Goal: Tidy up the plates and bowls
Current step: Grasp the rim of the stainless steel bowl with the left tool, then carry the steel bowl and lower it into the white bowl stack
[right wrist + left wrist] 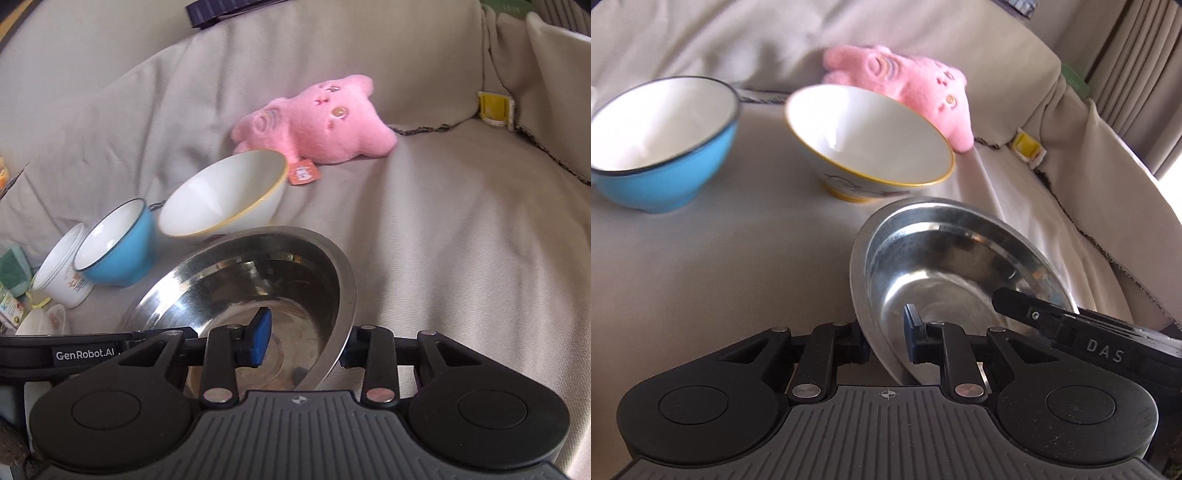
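A steel bowl [945, 266] is held above the beige couch seat by both grippers. My left gripper [886, 341] is shut on its left rim, one blue pad inside, the other outside. My right gripper [306, 343] is shut on its right rim in the same way; the bowl also shows in the right wrist view [258, 280]. Beyond it stand a white bowl with a yellow rim [868, 144] [225, 195] and a blue bowl [661, 144] [118, 247]. A white cup-like bowl [61, 273] lies left of the blue one.
A pink plush cat [321, 125] [912, 92] lies behind the bowls against the couch back. A yellow clip [495, 107] [1027, 146] sits at the seat's corner. Small packets and a green sponge [13, 269] crowd the far left edge.
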Tool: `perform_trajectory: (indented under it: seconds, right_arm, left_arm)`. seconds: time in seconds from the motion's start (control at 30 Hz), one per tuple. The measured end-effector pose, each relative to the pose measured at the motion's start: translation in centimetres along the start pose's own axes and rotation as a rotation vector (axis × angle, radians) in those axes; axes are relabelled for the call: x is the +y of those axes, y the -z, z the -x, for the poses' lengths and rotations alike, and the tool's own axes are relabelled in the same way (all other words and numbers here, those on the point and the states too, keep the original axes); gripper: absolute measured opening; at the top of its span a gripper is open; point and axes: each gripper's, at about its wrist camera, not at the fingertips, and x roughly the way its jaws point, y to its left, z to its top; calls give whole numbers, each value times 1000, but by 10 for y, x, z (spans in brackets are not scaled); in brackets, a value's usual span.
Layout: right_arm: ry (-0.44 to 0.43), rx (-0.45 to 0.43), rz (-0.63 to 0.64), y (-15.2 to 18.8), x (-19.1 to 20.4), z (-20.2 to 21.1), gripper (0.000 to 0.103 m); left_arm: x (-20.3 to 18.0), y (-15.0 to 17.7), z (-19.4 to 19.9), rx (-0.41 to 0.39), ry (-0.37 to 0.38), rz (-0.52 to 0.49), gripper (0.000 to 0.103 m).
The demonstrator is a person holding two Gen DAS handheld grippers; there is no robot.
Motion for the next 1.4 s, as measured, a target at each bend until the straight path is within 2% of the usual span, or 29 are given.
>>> perform_trajectory:
  seconds: [0.3,0.53,0.7,0.9,1.03,1.2,1.3,1.4]
  right_arm:
    - [-174,10,142,13,82,26,35]
    - [-284,-71,263,0,163,43,37]
    - [-332,-66,331,-5,227,32,37]
    - [-343,21,397,6,286,-1,37]
    - [-306,84,462,20,312,-25,37]
    - [-226,109,512,36,324,-42,37]
    - [-189,104,514,36,323,-44,37]
    - [-139,96,510,34,319,-45,37]
  left_arm:
    - [43,41,99,-93,-83,16,20]
    - [86,45,179,-195,-107,76,20]
    - [128,48,221,-283,-163,140,19]
    - [177,61,243,-303,-245,203,19]
    - [206,71,240,-310,-310,232,20]
    - [231,83,233,-284,-308,279,21]
    - [233,86,236,-305,-293,252,27]
    - [231,85,234,-301,-301,226,28]
